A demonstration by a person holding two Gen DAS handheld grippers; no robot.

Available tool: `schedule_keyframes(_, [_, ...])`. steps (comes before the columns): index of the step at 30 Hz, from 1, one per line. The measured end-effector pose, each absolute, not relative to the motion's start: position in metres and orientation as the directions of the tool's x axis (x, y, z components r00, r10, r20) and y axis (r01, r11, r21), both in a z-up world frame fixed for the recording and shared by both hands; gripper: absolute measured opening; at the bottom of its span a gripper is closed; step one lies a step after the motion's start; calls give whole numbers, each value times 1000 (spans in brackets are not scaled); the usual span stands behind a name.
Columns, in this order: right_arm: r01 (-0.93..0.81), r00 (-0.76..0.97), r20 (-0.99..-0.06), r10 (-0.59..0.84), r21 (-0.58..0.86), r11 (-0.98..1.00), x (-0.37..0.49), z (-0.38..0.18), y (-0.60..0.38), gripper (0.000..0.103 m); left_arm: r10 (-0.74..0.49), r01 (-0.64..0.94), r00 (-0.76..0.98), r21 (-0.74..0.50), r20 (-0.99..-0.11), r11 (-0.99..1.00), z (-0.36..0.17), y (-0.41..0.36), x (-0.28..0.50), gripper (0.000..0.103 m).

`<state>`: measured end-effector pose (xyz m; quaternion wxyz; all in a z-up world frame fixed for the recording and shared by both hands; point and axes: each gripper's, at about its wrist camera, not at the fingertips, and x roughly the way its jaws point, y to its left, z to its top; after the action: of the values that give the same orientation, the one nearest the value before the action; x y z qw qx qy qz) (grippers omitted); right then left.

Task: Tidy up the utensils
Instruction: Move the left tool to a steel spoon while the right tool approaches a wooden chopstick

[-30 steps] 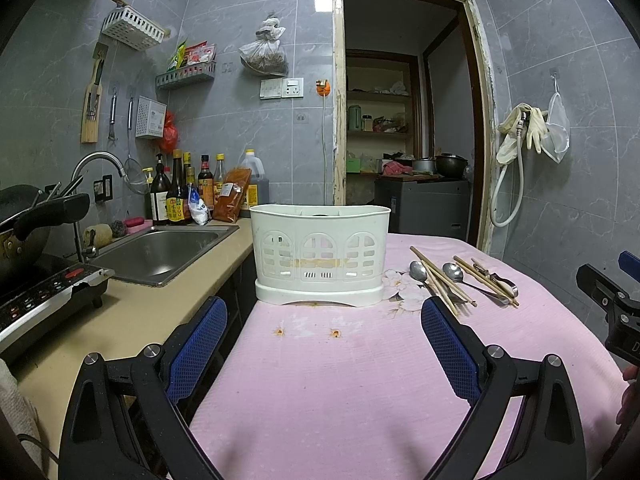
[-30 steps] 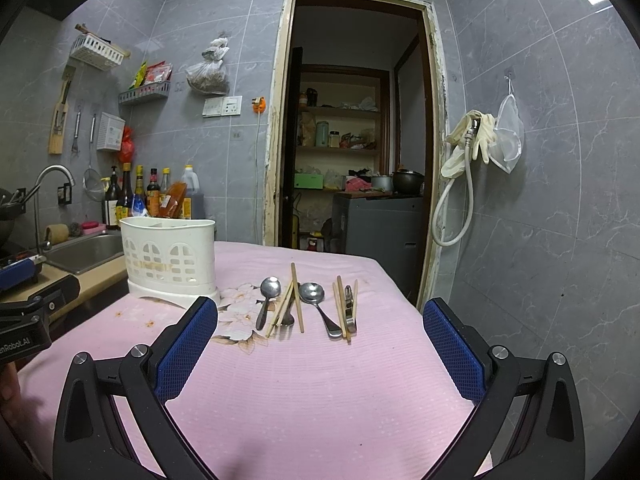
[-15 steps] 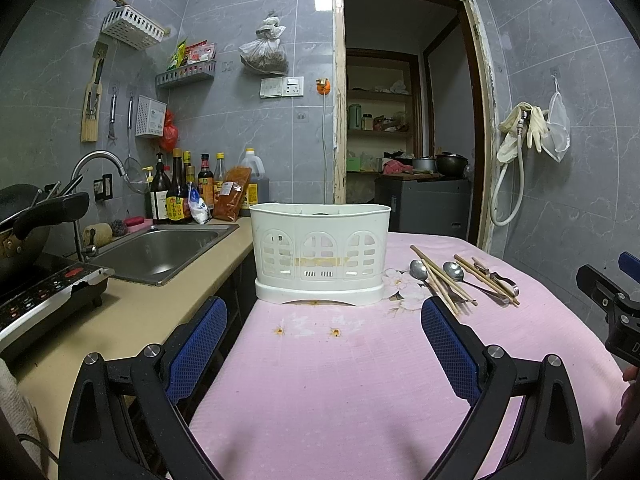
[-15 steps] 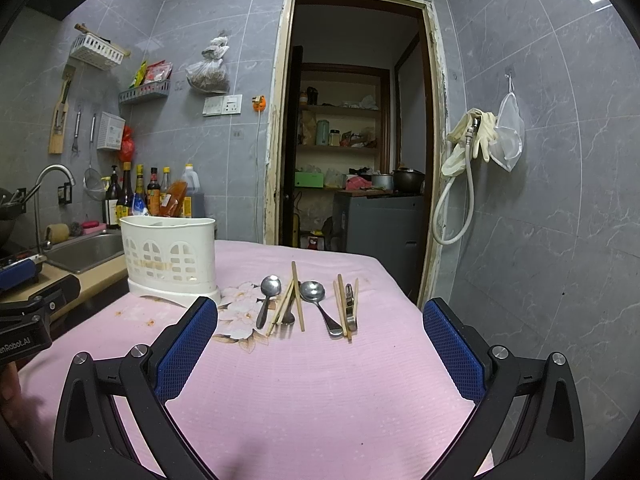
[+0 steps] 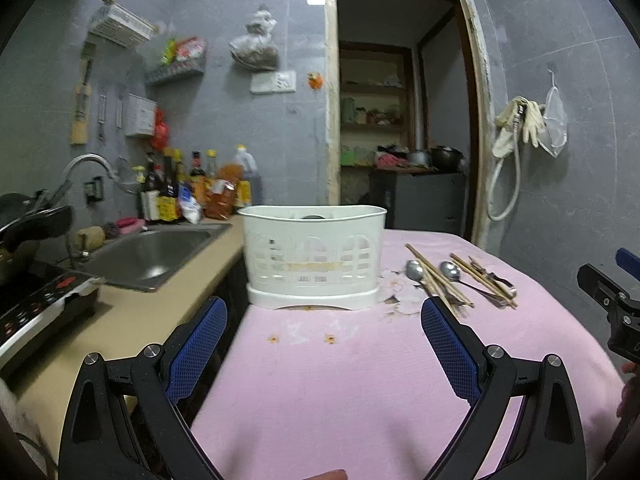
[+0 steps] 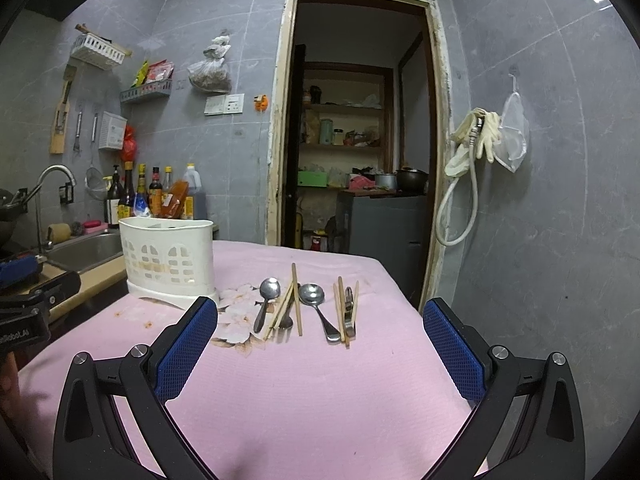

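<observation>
The utensils lie in a loose row on the pink tablecloth [image 6: 320, 392], to the right of the white caddy [image 6: 170, 258] and apart from it. From the right wrist view: a spoon [image 6: 266, 300] nearest the caddy, then a bundle of chopsticks [image 6: 295, 304] crossing over a dark-handled piece, a 2nd spoon [image 6: 318, 308], and another pair of chopsticks [image 6: 340, 308] with a small metal utensil [image 6: 349, 312] lying between them. The caddy stands upright at the table's left edge, on a flower print in the cloth, with slotted arch-shaped openings in its wall.

The right gripper [image 6: 320, 340] hovers above the cloth, short of the utensils, fingers spread wide and grasping nothing. The left gripper [image 5: 324, 332] points at the caddy, likewise spread and empty.

Beyond the table edge on the left are a beige counter [image 5: 120, 320], a steel sink [image 5: 148, 256] and a cluster of bottles [image 5: 180, 188]. Behind the table a doorway [image 6: 356, 140] leads to shelves.
</observation>
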<state>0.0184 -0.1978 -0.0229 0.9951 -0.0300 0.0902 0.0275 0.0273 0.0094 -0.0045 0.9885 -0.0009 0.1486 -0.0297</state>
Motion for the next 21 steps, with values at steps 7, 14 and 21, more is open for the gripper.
schedule_keyframes(7, [-141, 959, -253, 129, -30, 990, 51, -8, -229, 103, -160, 127, 926, -117, -342, 985, 20, 9, 61, 95])
schedule_keyframes(14, [-194, 919, -360, 163, -51, 980, 96, 1, -262, 103, -245, 229, 875, -89, -418, 969, 32, -23, 106, 95])
schedule_keyframes(21, [-239, 841, -486, 240, 64, 969, 158, -7, -302, 103, -307, 311, 807, -78, -504, 947, 24, -55, 160, 84])
